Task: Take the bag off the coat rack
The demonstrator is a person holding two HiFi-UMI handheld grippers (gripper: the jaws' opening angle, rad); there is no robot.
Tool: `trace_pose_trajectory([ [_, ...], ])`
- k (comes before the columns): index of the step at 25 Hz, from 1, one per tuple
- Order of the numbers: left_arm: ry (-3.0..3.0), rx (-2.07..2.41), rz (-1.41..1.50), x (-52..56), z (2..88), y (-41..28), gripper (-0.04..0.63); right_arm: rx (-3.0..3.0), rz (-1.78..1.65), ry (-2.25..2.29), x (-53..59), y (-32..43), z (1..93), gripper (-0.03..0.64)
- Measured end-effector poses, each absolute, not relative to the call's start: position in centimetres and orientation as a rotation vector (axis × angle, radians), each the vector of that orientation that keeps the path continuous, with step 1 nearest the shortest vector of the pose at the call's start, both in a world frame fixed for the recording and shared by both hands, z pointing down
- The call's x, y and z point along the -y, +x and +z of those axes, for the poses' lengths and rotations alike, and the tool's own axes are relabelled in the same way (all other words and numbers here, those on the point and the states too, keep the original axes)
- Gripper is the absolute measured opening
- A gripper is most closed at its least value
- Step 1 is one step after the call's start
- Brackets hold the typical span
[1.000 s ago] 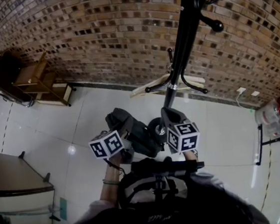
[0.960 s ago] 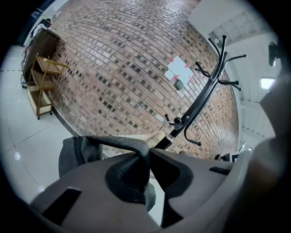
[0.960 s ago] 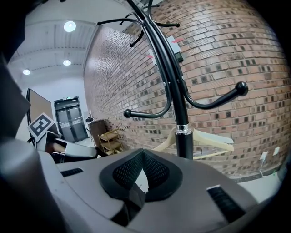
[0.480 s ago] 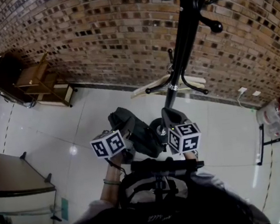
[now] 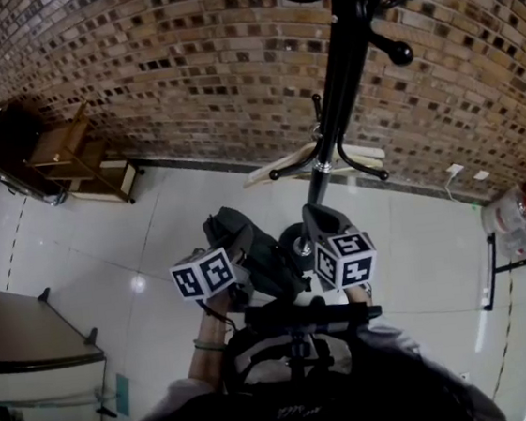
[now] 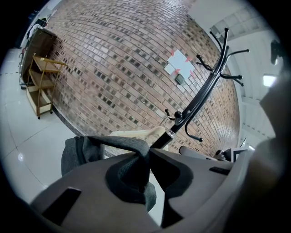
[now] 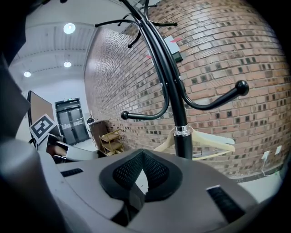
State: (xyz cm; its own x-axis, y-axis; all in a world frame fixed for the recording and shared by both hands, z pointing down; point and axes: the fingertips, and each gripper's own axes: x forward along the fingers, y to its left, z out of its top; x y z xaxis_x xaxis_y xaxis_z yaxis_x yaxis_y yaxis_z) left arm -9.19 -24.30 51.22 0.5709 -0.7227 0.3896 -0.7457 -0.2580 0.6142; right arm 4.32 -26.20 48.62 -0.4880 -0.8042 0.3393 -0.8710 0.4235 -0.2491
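Note:
A black coat rack (image 5: 342, 64) stands in front of the brick wall, its round base (image 5: 296, 242) just ahead of me. A dark grey bag (image 5: 253, 246) hangs off the rack, held low to the left of the pole. My left gripper (image 5: 234, 260) is shut on a fold of the bag's fabric (image 6: 132, 150), which bunches between the jaws (image 6: 146, 154). My right gripper (image 5: 317, 219) sits close to the pole's foot, shut with nothing in it (image 7: 142, 157). The pole (image 7: 176, 98) rises right behind it.
A pale wooden hanger (image 5: 273, 165) hangs low on the rack's pole. A wooden shelf cart (image 5: 77, 155) stands by the wall at the left. A white counter (image 5: 24, 350) is at the near left, and a black metal stand (image 5: 519, 261) at the right.

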Motion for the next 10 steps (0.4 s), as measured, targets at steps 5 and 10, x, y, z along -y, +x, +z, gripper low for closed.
trace_pose_trajectory([
  [5,2.008,1.173,0.06,24.3,51.3,-8.9,0.037,2.504,0.595,1.486,26.4,4.5,48.7,-0.002],
  [10,2.041,1.157,0.072,24.3,50.9,-8.0,0.037,2.499,0.602,1.488,26.6,4.9,48.9,-0.002],
])
